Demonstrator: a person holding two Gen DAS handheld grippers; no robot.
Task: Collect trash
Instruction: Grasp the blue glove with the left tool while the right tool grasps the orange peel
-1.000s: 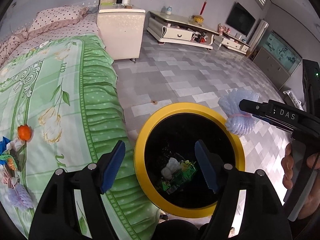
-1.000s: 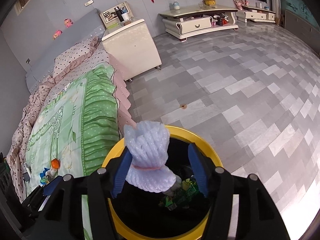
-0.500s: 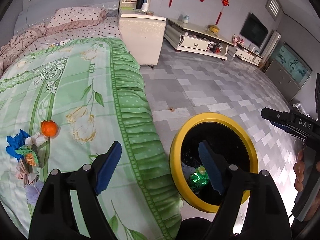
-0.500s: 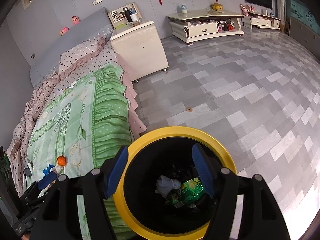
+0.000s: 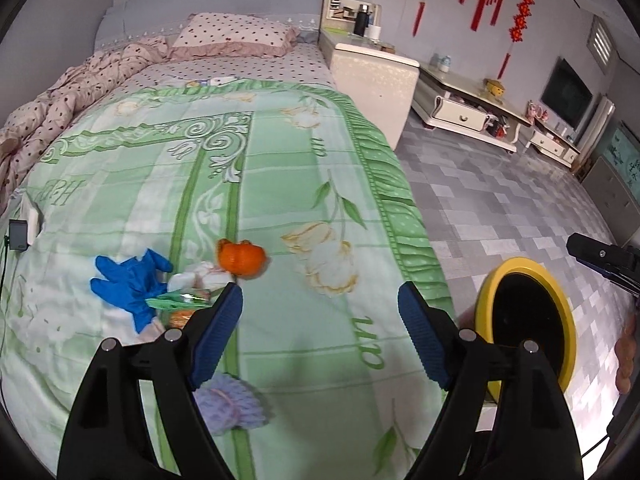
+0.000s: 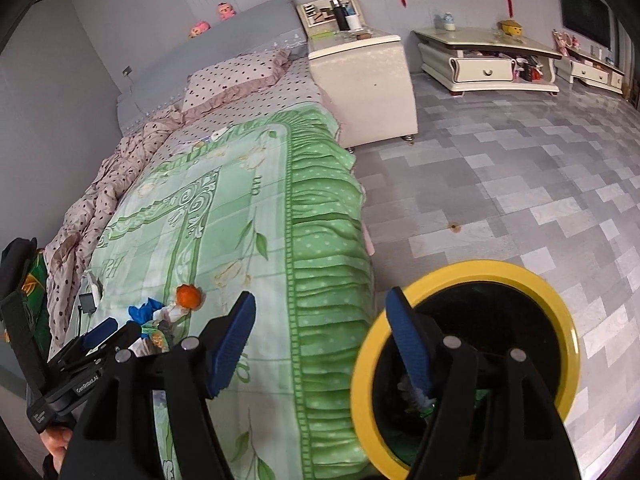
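Observation:
Trash lies on the green bedspread [image 5: 280, 168]: an orange peel [image 5: 241, 259], a blue glove [image 5: 132, 282], a green wrapper [image 5: 180, 301], white crumpled paper [image 5: 200, 276] and a pale purple foam net [image 5: 230, 404]. My left gripper [image 5: 320, 332] is open and empty above the bedspread, just right of the pile. My right gripper [image 6: 320, 344] is open and empty beside the black bin with a yellow rim [image 6: 560, 308], which holds trash [image 6: 416, 394]. The bin also shows in the left wrist view [image 5: 488, 284]. The pile shows in the right wrist view [image 6: 168, 312].
A white nightstand [image 5: 372, 76] stands by the bed head. A low TV cabinet [image 5: 468, 112] runs along the far wall. Grey tiled floor [image 6: 520, 184] lies right of the bed. A phone [image 5: 18, 234] lies at the bed's left edge.
The right gripper opened and dropped the foam net into the bin. Both grippers swung left from the bin toward the bed and the trash pile.

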